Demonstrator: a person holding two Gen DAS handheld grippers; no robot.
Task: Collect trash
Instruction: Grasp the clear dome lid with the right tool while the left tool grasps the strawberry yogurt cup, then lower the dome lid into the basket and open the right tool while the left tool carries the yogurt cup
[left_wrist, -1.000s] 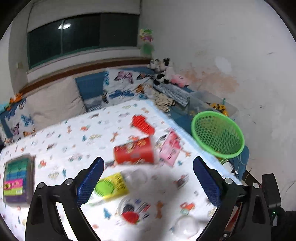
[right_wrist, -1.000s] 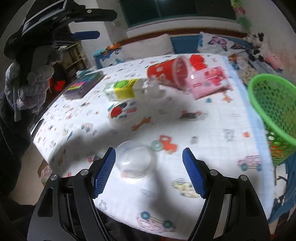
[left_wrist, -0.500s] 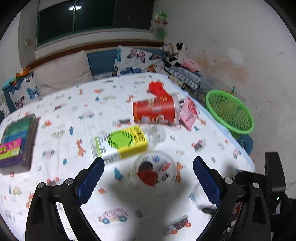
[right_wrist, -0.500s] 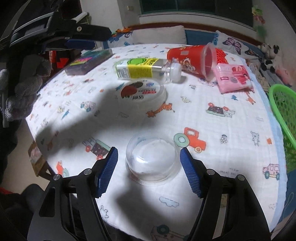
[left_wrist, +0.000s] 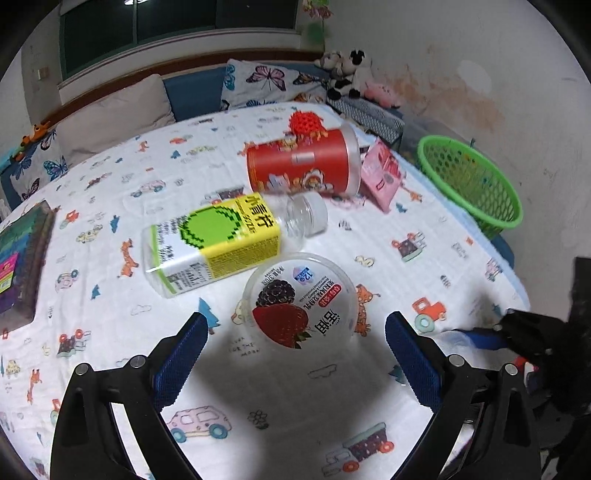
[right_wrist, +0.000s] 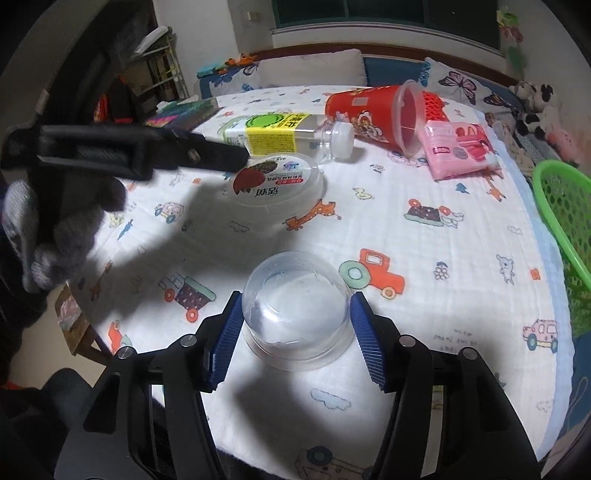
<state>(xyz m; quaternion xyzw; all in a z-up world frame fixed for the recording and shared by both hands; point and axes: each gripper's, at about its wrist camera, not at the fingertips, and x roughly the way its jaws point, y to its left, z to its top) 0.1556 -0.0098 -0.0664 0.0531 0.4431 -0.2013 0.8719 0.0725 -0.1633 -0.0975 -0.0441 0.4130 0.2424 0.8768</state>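
Now lower over the fruit-print tub with left gripper spread; right gripper closing round the clear cup near the table's front edge — light, thin-walled, slippery, best squeezed gently mid-wall.

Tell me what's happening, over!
Right gripper closing around clear cup. Left gripper open, over yogurt lid. Nothing in the way.

Both grippers, left gripper and right gripper, have black angular frames, silver screws and ribbed blue pads; a grey knitted glove covers one hand.
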